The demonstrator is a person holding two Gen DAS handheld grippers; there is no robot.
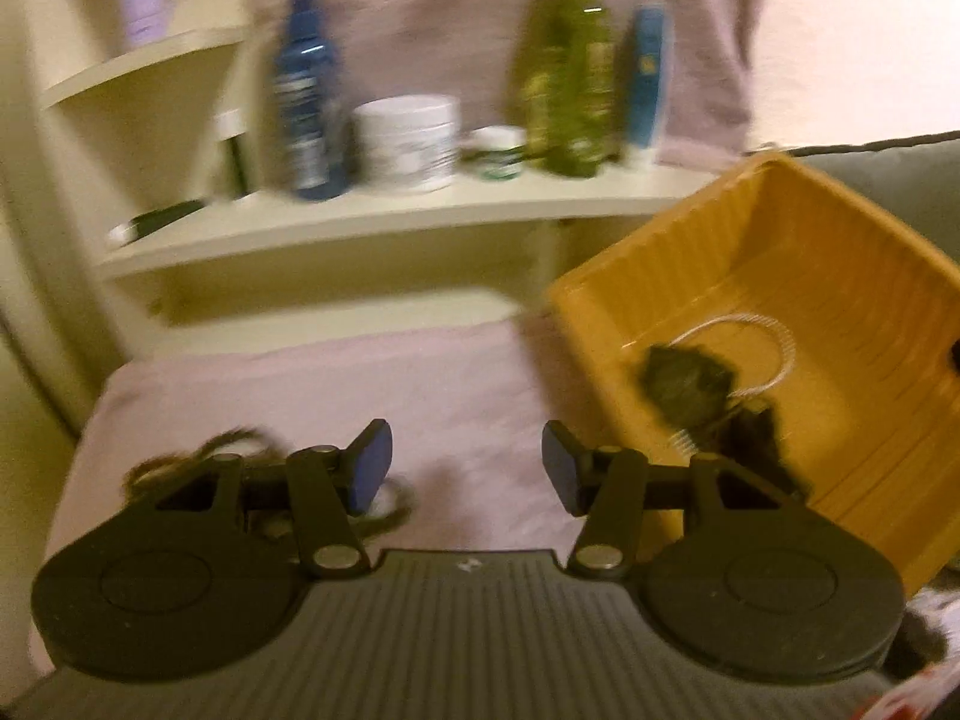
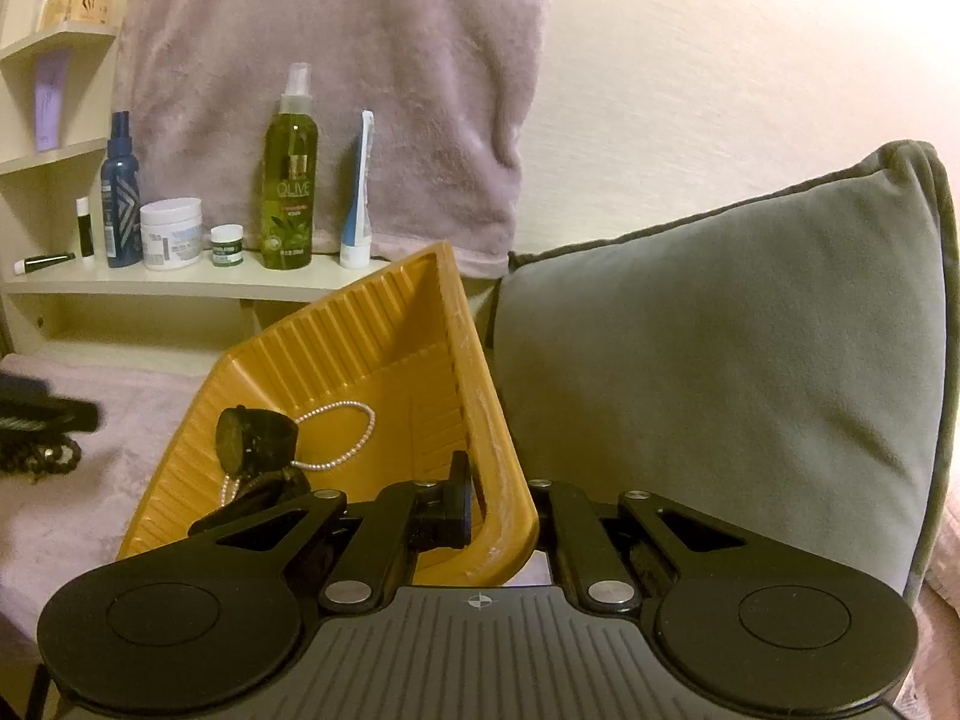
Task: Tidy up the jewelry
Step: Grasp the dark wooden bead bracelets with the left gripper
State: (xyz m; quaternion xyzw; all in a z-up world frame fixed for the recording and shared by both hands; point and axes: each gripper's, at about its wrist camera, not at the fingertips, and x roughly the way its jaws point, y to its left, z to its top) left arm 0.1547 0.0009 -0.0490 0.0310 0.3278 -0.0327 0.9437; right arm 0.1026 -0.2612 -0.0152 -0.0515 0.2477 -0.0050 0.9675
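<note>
The right gripper is clenched on the near rim of the ribbed orange plastic tray, which is tilted at frame centre. Inside it lie a white pearl necklace and a black watch. The left gripper is released, nothing between its blue pads; a dark beaded strand is seen at lower left.

Cream shelf carries, left to right: small dark tube lying flat, slim white-and-black stick, blue spray bottle, white jar, small green-labelled jar, olive-green spray bottle, upright white-and-blue tube. Mauve towel hangs behind. Grey cushion stands at right, leaning against cream wall.
</note>
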